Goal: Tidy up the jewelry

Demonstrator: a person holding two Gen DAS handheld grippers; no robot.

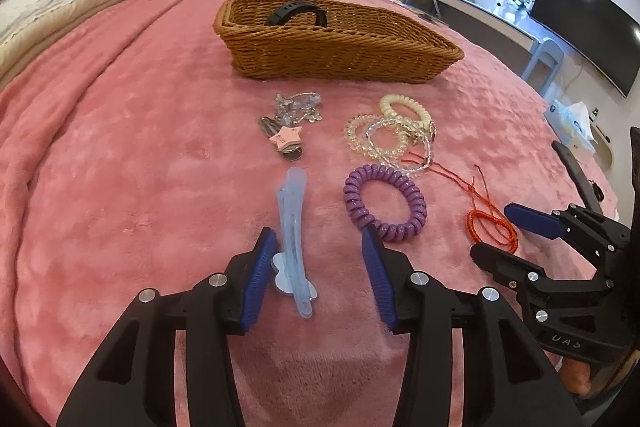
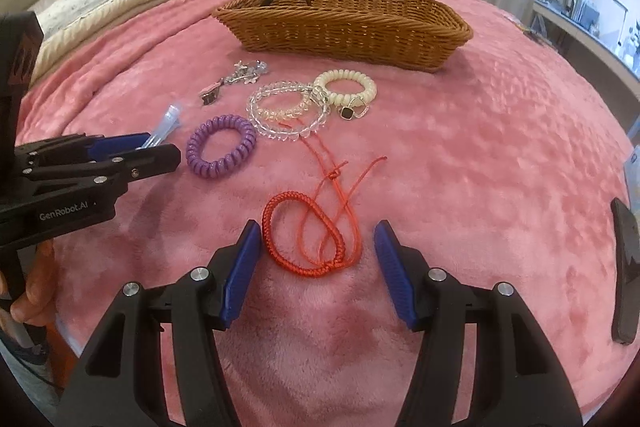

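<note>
My left hand-held gripper (image 1: 318,247) hangs low over the pink plush blanket (image 1: 140,167) on the bed, its blue-padded jaws spread wide. The long pale-blue translucent hair clip (image 1: 294,227) lies lengthwise between them, close against the left pad and well clear of the right one, not gripped. Just beyond my right pad sits the purple plastic spiral hair tie (image 1: 385,202), flat on the blanket. My right hand-held gripper (image 2: 316,247) is likewise wide open, and the red braided cord bracelet (image 2: 308,233) lies in a loose loop between its pads, its thin loose ends trailing away toward the other jewelry; neither pad touches it that I can tell. Farther out, a cluster of clear beaded bracelets (image 2: 288,111) overlaps a cream-coloured spiral hair tie (image 2: 346,89), with a small dark-stoned pendant (image 2: 346,111) at their edge. To the left of that cluster lies a bunch of silver trinkets and keys with a pink star tag (image 1: 286,137). Beyond everything stands the oblong brown wicker basket (image 1: 340,55), near the far side of the bed, with a black strap-like band (image 1: 298,13) arching up inside it. A dark curved monitor (image 1: 588,27) stands on a desk off to the right.
</note>
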